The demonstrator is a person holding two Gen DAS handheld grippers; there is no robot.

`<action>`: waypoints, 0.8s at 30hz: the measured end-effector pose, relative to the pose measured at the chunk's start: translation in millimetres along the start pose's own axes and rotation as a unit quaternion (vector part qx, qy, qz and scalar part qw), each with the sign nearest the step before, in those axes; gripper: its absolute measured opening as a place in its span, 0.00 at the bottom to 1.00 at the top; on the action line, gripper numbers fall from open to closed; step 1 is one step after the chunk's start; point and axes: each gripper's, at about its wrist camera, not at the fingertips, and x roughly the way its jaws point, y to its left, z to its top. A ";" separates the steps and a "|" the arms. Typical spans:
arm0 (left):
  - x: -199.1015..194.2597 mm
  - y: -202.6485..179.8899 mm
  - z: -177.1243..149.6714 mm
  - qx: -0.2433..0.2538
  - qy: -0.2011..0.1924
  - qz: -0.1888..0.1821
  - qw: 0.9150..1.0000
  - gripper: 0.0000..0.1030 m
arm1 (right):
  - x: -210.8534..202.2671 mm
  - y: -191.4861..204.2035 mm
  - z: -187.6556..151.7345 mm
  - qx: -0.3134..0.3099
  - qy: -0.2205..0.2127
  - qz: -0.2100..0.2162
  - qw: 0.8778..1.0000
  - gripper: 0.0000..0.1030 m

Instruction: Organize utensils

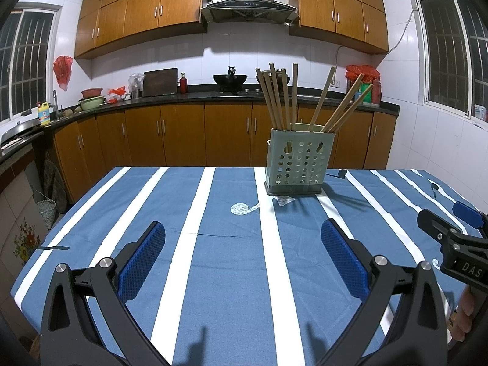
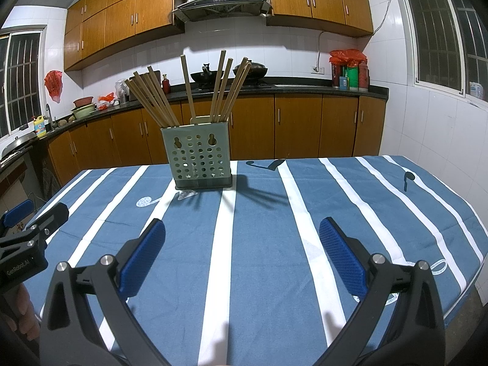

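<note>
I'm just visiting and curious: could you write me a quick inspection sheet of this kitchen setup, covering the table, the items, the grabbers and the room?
Surface: table under blue-and-white striped cloth.
Job's things: green perforated holder standing upright, wooden chopsticks fanned out inside.
Clutter: nothing seen on the cloth.
Grippers: left gripper and right gripper over the table, jaws wide apart, holding nothing.
Cables: one wire up the wall.
Surroundings: wooden cabinets, range hood, wok, barred windows.

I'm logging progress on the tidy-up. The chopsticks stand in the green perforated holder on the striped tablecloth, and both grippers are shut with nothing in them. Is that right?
Not quite: the grippers are open, not shut. The left gripper in the left wrist view and the right gripper in the right wrist view have their jaws spread wide, holding nothing. The chopsticks do stand in the green perforated holder on the striped tablecloth.
</note>
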 end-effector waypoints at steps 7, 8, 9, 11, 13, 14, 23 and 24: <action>-1.6 0.0 0.0 0.000 0.000 0.000 1.000 0.98 | -0.1 -0.6 0.5 0.000 0.000 0.000 1.000 0.96; -0.3 0.1 1.1 0.000 0.000 0.000 1.000 0.98 | -0.2 -0.3 0.2 0.000 0.000 0.000 1.000 0.96; -1.6 -0.1 0.2 0.000 0.000 0.000 1.000 0.98 | -0.2 -0.6 0.4 0.000 0.000 0.000 1.000 0.96; -1.1 0.0 0.5 0.000 0.000 0.000 1.000 0.98 | -0.3 -0.5 0.4 0.000 0.000 0.000 1.000 0.96; -0.7 0.1 0.9 0.000 0.001 0.000 1.000 0.98 | -0.4 -0.4 0.3 0.000 0.000 0.000 1.000 0.96; -0.3 0.1 1.4 0.000 0.001 0.001 1.000 0.98 | -0.4 -0.5 0.4 0.000 0.000 0.000 1.000 0.96; -0.8 0.1 1.2 0.000 0.001 0.000 1.000 0.98 | -0.6 -0.4 0.6 0.000 0.000 0.000 1.000 0.96; 0.0 0.1 1.9 0.000 0.001 0.000 1.000 0.98 | -0.6 -0.3 0.6 0.000 0.000 0.000 1.000 0.96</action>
